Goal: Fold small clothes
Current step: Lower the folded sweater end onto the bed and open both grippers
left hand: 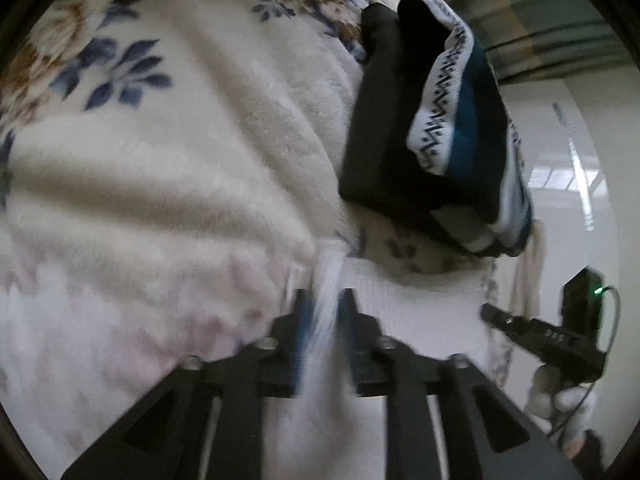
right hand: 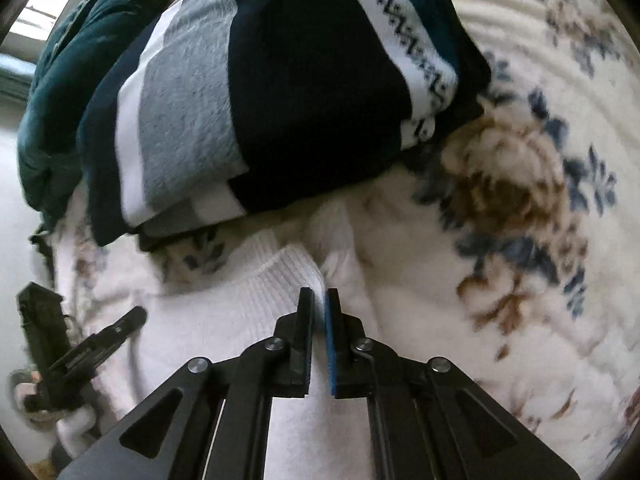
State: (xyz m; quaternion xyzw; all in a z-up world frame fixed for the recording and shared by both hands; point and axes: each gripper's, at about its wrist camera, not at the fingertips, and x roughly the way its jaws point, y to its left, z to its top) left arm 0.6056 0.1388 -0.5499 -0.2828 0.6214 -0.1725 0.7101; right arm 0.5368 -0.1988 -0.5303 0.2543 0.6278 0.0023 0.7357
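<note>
Surface: floral fleece blanket (left hand: 160,160), cream with blue and brown flowers, spread over what looks like a bed; pale floor and a window show at the far right of the left wrist view.
Task garment: white knit garment (right hand: 248,300), ribbed along one edge, lying on the near part of the blanket, just in front of both grippers.
Left gripper (left hand: 325,312): jaws nearly closed, with a fold of the white garment pinched between them; the cloth runs back toward the camera. Motion blur hides finer detail.
Right gripper (right hand: 319,312): jaws drawn in to a narrow gap, clamped on the ribbed edge of the same garment at a corner or cuff.
Other clothes: striped sweater (right hand: 260,80), folded, in navy, grey and white with a zigzag band, sits on the far side of the blanket, beside a dark green garment (right hand: 52,92) at the far left.
Step in hand: judging by both grips on one piece, the white garment is held at two points for a fold or for spreading flat; which one I cannot tell.
Next move: probably carry both pinched edges together across the cloth, keeping them level so the layers meet evenly, then release and smooth.
Risk: soft knit may slip or bunch on the fleece.
</note>
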